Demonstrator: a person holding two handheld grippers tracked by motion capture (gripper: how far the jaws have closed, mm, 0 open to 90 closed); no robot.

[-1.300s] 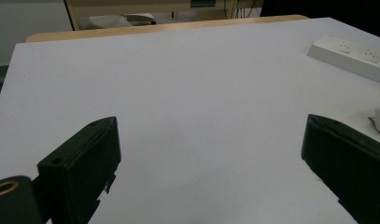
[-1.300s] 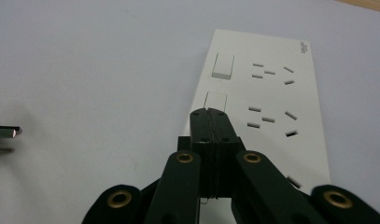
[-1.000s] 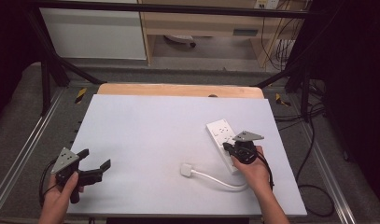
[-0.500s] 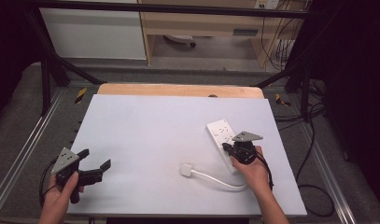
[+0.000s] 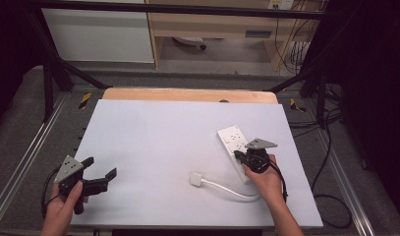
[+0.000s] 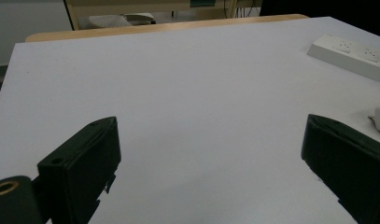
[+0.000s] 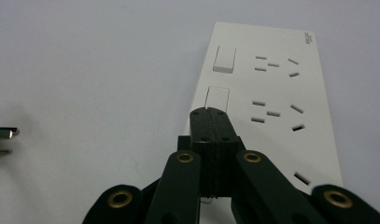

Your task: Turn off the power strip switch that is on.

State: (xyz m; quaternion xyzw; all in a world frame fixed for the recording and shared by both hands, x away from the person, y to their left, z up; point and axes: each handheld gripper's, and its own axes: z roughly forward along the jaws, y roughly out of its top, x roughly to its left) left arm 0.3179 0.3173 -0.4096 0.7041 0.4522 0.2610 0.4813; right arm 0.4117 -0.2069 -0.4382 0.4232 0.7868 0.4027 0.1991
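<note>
Right gripper (image 7: 210,112), jaws pressed together, tips at the power strip (image 7: 271,93) beside its switch (image 7: 217,98); left gripper (image 5: 97,174) spread wide, well left of the strip.

Only one bit of lettering shows: a small grey print at the upper right corner of the white power strip (image 7: 267,98) in the right gripper view, near the upper right of the frame. It is too small and blurred to read. No other labels, numbers or signs can be read in any view.
</note>
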